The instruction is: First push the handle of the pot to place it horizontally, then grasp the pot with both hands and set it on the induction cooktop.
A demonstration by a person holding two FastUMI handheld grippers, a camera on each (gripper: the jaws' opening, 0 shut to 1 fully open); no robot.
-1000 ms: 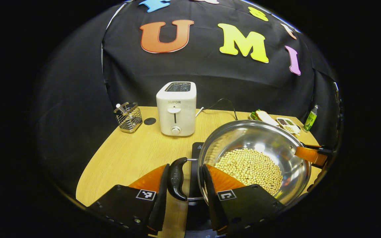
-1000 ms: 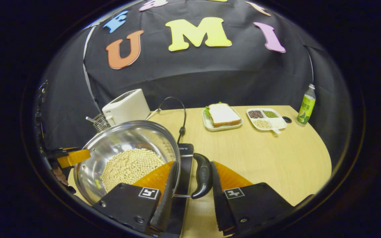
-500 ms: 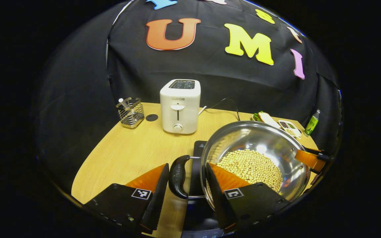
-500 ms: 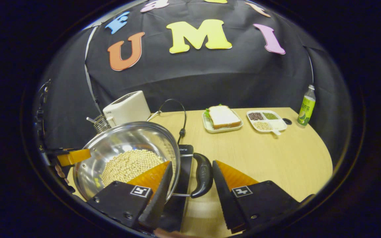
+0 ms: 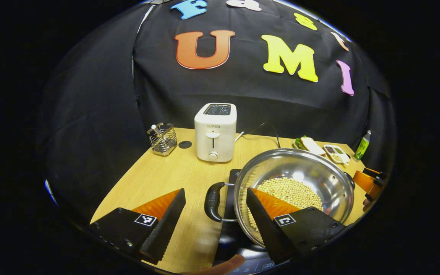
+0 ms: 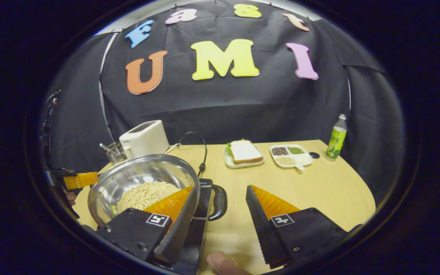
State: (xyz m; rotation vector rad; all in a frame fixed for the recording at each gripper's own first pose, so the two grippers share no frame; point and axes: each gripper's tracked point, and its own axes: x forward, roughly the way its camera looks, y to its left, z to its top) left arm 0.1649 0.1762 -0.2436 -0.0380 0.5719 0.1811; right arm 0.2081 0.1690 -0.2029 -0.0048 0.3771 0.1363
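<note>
Both of my grippers stand wide open, each straddling one of the pot's side handles without touching it. Nearest me in the left gripper view, my left gripper (image 5: 214,208) has its fingers spread, the black left handle (image 5: 213,196) in the gap and one finger lying over the pot's rim. In the right gripper view my right gripper (image 6: 220,204) is released too, the right handle (image 6: 219,196) sitting free between its fingers. A fingertip (image 6: 220,262) of mine shows at the bottom of that view. The steel pot (image 5: 319,172), partly filled with pale beans (image 5: 290,190), rests on the black induction cooktop (image 6: 201,221) at the near edge of the wooden counter (image 6: 319,191). Beyond the cooktop its cord (image 6: 203,152) loops toward the back. Along the far edge stand a wire utensil basket (image 5: 162,134), a white toaster (image 5: 215,131), a sandwich on a plate (image 6: 245,152), a divided dish of grains (image 6: 290,154), and a green bottle (image 6: 336,137) at the far right corner.
</note>
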